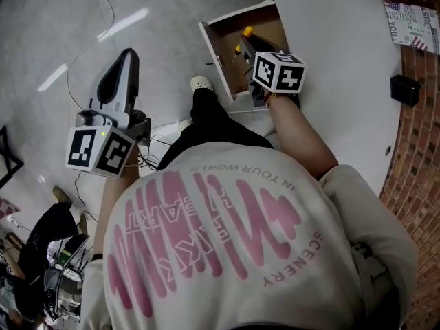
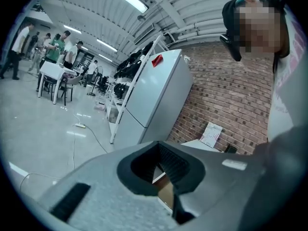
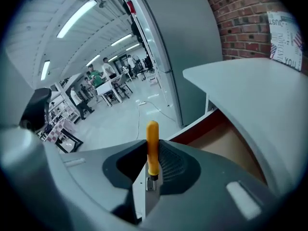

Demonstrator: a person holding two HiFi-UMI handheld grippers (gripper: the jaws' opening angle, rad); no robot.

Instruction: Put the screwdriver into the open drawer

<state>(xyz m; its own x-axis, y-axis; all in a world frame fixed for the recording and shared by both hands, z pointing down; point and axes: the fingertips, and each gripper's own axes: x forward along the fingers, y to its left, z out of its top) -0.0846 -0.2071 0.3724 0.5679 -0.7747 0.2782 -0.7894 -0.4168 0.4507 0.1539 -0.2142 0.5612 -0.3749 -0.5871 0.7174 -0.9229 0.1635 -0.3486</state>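
Observation:
In the head view my right gripper (image 1: 249, 47) hangs over the open wooden drawer (image 1: 214, 47) below the white table's edge. It is shut on the screwdriver (image 1: 245, 33), whose yellow-orange handle sticks out past the jaw tips. The right gripper view shows that handle (image 3: 152, 143) upright between my right gripper's (image 3: 153, 174) jaws, with the drawer's brown inside (image 3: 236, 146) down to the right. My left gripper (image 1: 128, 53) is out over the floor at the left, well away from the drawer. Its jaws meet at the tips with nothing in them (image 2: 159, 146).
The white table (image 1: 344, 67) carries a small black box (image 1: 405, 89) and a printed card (image 1: 412, 23) against a brick wall (image 1: 419, 177). The person's white shoe (image 1: 201, 83) stands by the drawer's corner. A thin cable (image 1: 103, 5) lies on the floor; a tall grey cabinet (image 2: 154, 90) stands nearby.

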